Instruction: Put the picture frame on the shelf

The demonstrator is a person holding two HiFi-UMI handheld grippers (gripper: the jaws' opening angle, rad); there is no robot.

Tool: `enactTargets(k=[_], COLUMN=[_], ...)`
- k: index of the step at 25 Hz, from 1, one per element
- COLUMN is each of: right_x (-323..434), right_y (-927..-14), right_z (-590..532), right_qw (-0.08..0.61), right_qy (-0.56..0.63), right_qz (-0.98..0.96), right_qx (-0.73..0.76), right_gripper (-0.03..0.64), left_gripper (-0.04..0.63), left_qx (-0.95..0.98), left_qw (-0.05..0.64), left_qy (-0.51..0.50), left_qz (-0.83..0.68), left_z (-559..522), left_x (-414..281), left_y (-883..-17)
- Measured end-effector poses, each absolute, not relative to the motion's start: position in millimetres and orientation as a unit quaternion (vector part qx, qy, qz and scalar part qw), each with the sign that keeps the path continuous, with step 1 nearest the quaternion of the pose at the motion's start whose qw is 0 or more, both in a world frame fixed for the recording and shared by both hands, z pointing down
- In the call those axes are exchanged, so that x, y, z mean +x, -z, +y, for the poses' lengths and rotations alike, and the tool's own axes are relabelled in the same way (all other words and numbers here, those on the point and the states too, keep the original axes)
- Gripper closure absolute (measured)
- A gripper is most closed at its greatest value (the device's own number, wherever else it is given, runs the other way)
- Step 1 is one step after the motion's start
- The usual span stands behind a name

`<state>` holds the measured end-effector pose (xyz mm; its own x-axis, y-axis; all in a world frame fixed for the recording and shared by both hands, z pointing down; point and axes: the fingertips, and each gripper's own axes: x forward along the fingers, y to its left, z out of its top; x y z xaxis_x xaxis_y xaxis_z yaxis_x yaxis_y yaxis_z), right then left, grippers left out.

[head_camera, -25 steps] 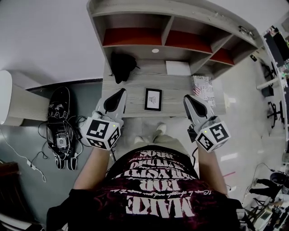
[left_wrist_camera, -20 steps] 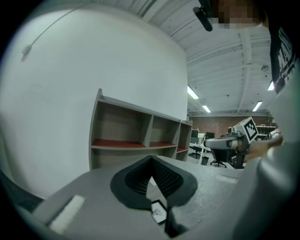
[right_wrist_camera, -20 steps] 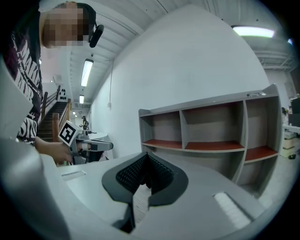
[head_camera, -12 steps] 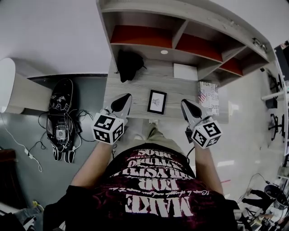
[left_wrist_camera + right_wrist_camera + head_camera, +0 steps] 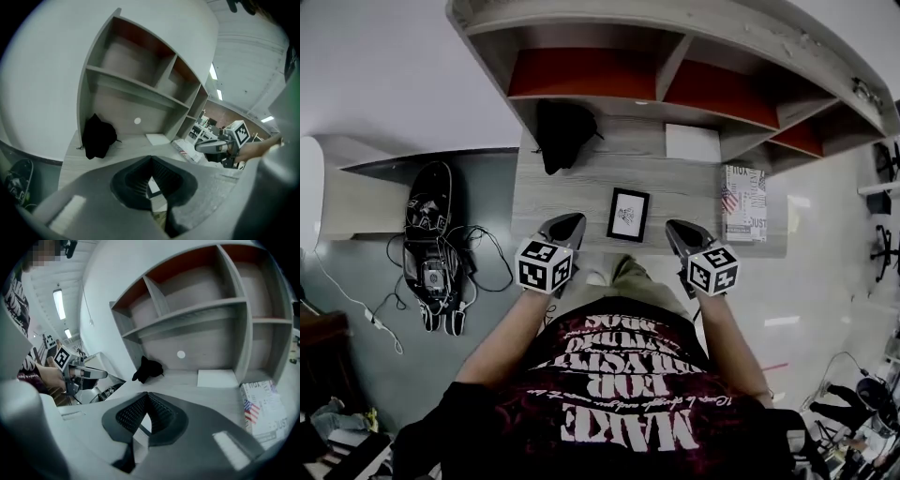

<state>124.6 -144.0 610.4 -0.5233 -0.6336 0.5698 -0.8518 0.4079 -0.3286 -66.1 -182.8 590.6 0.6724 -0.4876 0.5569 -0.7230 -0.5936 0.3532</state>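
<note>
A small black picture frame with a white print lies flat on the grey wooden desk, close to its front edge. My left gripper sits just left of the frame and my right gripper just right of it, both apart from it and pointing toward the shelf. In the left gripper view the left gripper is shut and empty, with a sliver of the frame behind its jaws. The right gripper is likewise shut with nothing held.
The shelf unit with red-backed compartments rises from the back of the desk. A black bag sits at the desk's back left, a white sheet at back right, a flag-printed box at the right end. Black gear with cables lies on the floor.
Both grippers have sunk toward the desk's front edge and now flank the picture frame more closely. The frame has not moved.
</note>
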Motion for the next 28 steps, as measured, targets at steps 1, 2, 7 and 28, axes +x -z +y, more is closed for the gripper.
enactTargets(k=[1,2,7,28], right_x=[122,119,110,91], right_y=[-625,-638,-687,-804], right_z=[-143,-142,-143,-123], right_qw=[0.188,0.195,0.211,0.271], right_qy=[-0.318,-0.336,-0.390,-0.515], right_qz=[-0.816,-0.812,-0.798,-0.725], right_qx=[0.444,0.435,0.407,0.367], right_gripper=[0.589,0.589,0.589,0.439], left_gripper=[0.595,0.595,0.595,0.425], left_qx=[0.865,0.861,0.840,0.790], left_qw=[0.292,0.300,0.361,0.448], left_qy=[-0.219,-0.231,-0.266,-0.355], left_qz=[-0.344,-0.340,-0.305,-0.223], left_z=[-183,-182,-179,-146], left_x=[-64,-62,-45,10], left_y=[-604,-617,-673,-787])
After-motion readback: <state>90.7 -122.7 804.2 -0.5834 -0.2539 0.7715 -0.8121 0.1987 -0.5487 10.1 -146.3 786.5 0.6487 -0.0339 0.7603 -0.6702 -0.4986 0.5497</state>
